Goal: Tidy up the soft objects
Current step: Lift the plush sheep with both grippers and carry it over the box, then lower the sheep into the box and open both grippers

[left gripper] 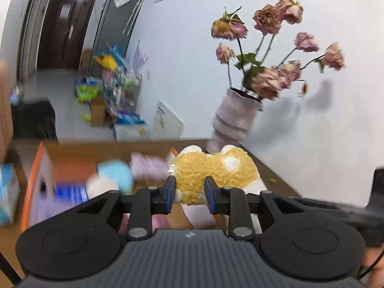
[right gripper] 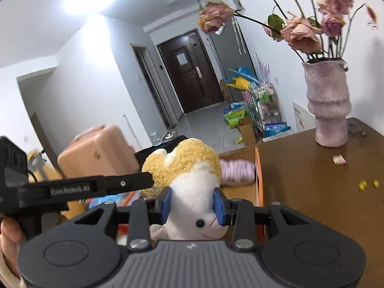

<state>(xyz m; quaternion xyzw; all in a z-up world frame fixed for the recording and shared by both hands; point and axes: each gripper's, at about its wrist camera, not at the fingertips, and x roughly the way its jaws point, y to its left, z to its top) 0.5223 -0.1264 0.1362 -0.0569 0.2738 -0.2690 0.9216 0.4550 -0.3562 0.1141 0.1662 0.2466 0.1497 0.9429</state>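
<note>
A yellow and white plush toy (left gripper: 213,170) hangs above the brown table, held from two sides. My left gripper (left gripper: 189,192) is shut on its curly yellow body, and both blue pads press into the fur. In the right wrist view my right gripper (right gripper: 193,204) is shut on the white head of the plush toy (right gripper: 192,189), whose black eye and red mouth show just below the pads. One of the left gripper's fingers (right gripper: 134,181) reaches in from the left and touches the yellow fur.
An orange-edged box (left gripper: 36,168) below holds a light blue plush (left gripper: 117,172) and a lilac knitted piece (right gripper: 237,170). A vase of dried roses (right gripper: 328,110) stands on the table (right gripper: 312,192). A pink suitcase (right gripper: 96,153) is on the floor behind.
</note>
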